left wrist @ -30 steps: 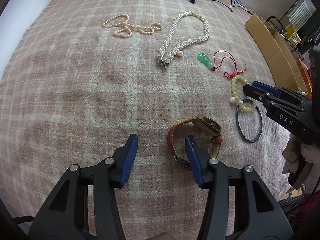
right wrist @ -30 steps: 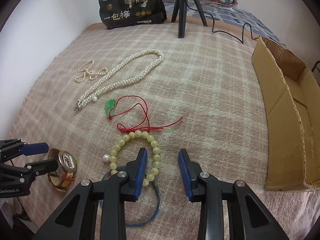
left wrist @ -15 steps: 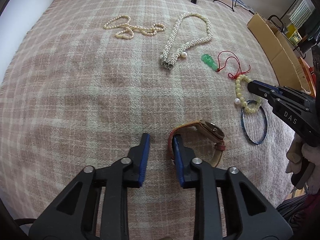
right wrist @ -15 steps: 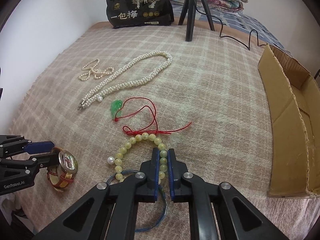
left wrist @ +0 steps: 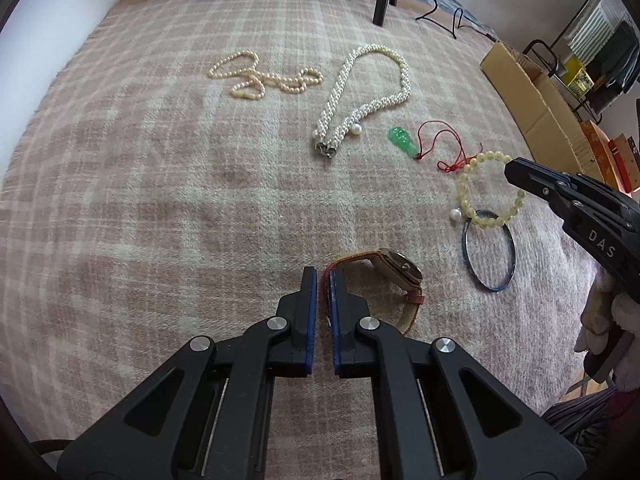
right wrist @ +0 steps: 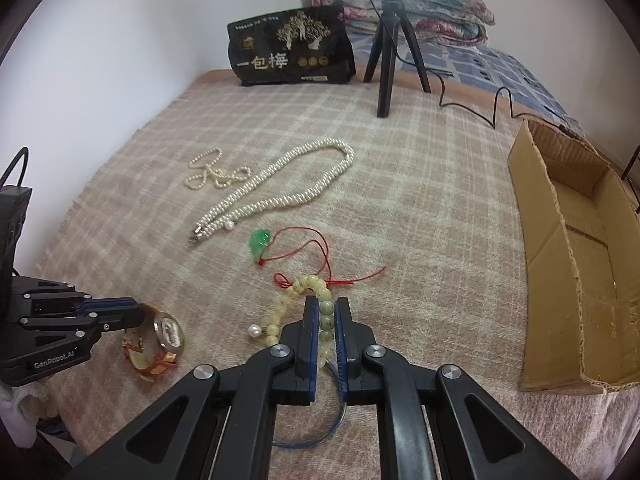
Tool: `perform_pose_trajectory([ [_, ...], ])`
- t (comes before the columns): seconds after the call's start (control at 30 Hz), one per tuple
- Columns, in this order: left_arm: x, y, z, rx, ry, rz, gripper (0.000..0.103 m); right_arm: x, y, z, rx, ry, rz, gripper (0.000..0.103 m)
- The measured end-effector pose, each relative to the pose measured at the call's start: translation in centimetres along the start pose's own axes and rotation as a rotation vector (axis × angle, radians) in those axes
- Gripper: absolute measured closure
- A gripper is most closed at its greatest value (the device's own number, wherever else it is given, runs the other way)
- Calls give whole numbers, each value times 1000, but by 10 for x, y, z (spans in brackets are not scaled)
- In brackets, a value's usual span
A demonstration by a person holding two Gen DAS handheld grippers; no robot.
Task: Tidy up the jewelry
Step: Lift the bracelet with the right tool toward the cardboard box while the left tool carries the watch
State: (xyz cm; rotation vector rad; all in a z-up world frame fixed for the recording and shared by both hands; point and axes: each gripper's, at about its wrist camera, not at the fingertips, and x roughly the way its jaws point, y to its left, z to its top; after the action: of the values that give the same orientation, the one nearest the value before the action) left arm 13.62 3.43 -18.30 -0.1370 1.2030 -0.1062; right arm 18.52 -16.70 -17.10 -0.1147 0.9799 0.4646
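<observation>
On the plaid blanket [left wrist: 160,200] lie a thin pearl strand [left wrist: 260,76], a thick pearl necklace [left wrist: 372,92], a green pendant on red cord [left wrist: 402,140], a yellow bead bracelet [left wrist: 480,196], a blue bangle [left wrist: 488,256] and a wristwatch [left wrist: 396,268]. My left gripper [left wrist: 322,274] is shut on the watch's red strap [left wrist: 340,262]. My right gripper [right wrist: 326,308] is shut on the yellow bead bracelet [right wrist: 312,284], above the blue bangle [right wrist: 312,436]. The watch [right wrist: 160,340] shows at the left gripper [right wrist: 136,312] in the right wrist view.
An open cardboard box [right wrist: 568,248] lies at the blanket's right edge. A black bag with Chinese lettering [right wrist: 292,48] and a black tripod [right wrist: 390,52] with a cable stand at the far end. A white wall runs along the left.
Both grippers closed: the left on the watch strap, the right on the bead bracelet. Both have lifted and tilted up a little, so more of the room's far end shows.
</observation>
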Motion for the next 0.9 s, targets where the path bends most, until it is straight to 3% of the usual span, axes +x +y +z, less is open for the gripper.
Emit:
perform_pose_trajectory([
  [0.27, 4, -2, -5, 23, 12, -2, 99, -14, 7, 1, -32, -35, -13, 98],
  [0.3, 6, -2, -5, 22, 16, 4, 92, -15, 7, 1, -34, -35, -14, 98],
  [0.33, 7, -3, -5, 21, 21, 4, 78, -15, 7, 0, -33, -35, -15, 98],
  [0.4, 9, -4, -5, 20, 23, 2, 72, -15, 5, 0, -27, -35, -12, 98],
  [0.6, 24, -3, 0, 5, 39, 1, 72, -17, 3, 2, -19, -42, -9, 98],
  [0.67, 25, -5, 2, 8, 30, 9, 82, -17, 3, 2, -20, -44, -9, 98],
  [0.7, 25, -6, 3, 12, 26, 7, 95, -18, 3, 3, -21, -46, -8, 98],
  [0.9, 14, -12, 5, 24, -12, -7, 98, -23, 1, 4, -23, -65, -17, 98],
])
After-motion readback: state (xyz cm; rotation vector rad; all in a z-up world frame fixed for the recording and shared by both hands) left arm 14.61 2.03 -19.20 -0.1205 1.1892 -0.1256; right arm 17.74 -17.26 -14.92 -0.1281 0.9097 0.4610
